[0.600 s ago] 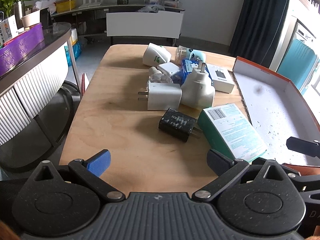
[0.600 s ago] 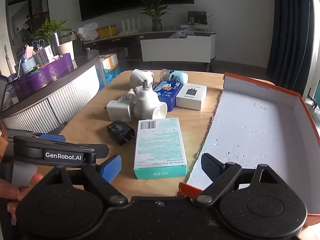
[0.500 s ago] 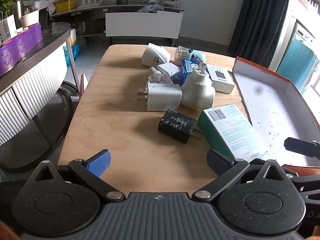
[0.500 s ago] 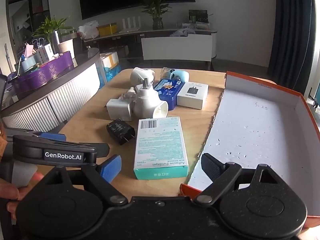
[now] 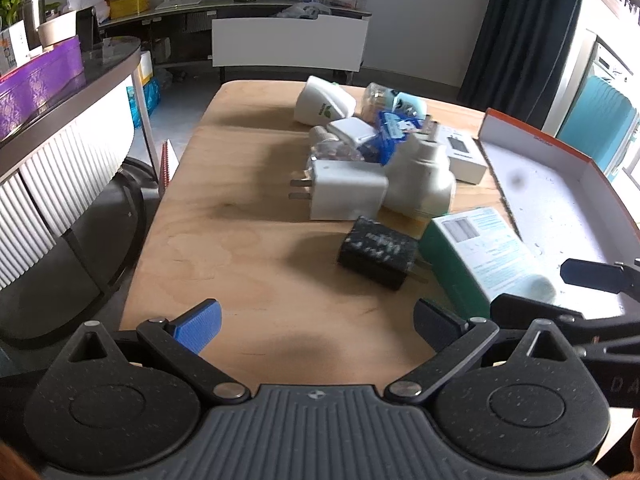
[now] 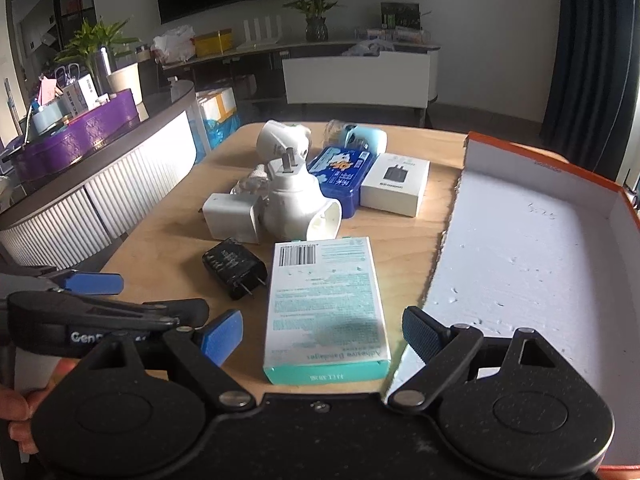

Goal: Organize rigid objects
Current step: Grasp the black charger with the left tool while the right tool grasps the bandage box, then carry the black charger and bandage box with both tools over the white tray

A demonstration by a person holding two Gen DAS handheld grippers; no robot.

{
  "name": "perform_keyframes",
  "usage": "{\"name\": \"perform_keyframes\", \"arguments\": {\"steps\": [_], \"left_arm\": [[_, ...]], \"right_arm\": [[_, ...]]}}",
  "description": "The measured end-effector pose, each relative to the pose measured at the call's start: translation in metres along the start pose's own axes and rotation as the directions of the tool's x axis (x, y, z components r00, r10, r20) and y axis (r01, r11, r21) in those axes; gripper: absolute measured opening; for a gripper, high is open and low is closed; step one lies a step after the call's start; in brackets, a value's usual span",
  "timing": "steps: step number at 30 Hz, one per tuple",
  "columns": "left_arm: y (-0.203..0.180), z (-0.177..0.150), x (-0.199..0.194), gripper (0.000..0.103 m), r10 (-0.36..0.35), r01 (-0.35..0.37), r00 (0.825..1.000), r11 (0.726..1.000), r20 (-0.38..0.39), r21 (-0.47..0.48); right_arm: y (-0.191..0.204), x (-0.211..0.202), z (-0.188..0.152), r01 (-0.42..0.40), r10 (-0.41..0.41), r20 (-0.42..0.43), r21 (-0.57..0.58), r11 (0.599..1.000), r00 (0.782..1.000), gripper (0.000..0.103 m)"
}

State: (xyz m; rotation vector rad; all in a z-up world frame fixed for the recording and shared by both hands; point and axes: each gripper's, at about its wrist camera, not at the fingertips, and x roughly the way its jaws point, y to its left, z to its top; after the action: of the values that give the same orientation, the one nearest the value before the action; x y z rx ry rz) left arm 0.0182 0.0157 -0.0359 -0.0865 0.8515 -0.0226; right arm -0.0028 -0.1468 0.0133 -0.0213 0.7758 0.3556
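A pile of rigid objects lies on the wooden table (image 5: 248,216): a teal bandage box (image 6: 326,304) (image 5: 480,256), a black charger (image 6: 234,266) (image 5: 378,252), a white cube adapter (image 5: 346,196) (image 6: 232,216), a white multi-socket plug (image 6: 298,204) (image 5: 420,178), a blue tin (image 6: 340,176) and a small white box (image 6: 396,188). My left gripper (image 5: 318,322) is open and empty above the table's near edge. My right gripper (image 6: 322,332) is open, its fingers either side of the bandage box's near end.
An orange-rimmed box lid with a white inside (image 6: 532,248) (image 5: 568,200) lies on the right of the table. A round white plug (image 5: 324,100) and a light blue item (image 6: 366,138) sit at the far end. A curved counter (image 5: 60,128) stands to the left.
Both grippers have moved forward a little toward the objects. The right gripper's fingers now flank the bandage box's near end. No object has moved.
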Motion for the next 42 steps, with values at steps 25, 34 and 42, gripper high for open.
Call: {"name": "perform_keyframes", "arguments": {"steps": [25,34,42], "left_arm": [[-0.012,0.016,0.025,0.103,-0.069,0.066,0.997,0.991,0.025,0.121],[-0.030,0.017,0.041,0.090,-0.099,0.080,0.993,0.968,0.069,0.237],[-0.031,0.016,0.034,0.060,-0.134,0.113,0.987,0.971,0.086,0.211]], "right_arm": [[-0.027,-0.006,0.024,0.070,-0.069,-0.041,0.018,0.997,0.997,0.084],[-0.050,-0.038,0.019,0.030,-0.025,-0.033,0.173,0.985,0.999,0.084],[-0.059,-0.048,0.023,0.060,-0.064,0.013,0.179,0.982,0.998,0.084]]}}
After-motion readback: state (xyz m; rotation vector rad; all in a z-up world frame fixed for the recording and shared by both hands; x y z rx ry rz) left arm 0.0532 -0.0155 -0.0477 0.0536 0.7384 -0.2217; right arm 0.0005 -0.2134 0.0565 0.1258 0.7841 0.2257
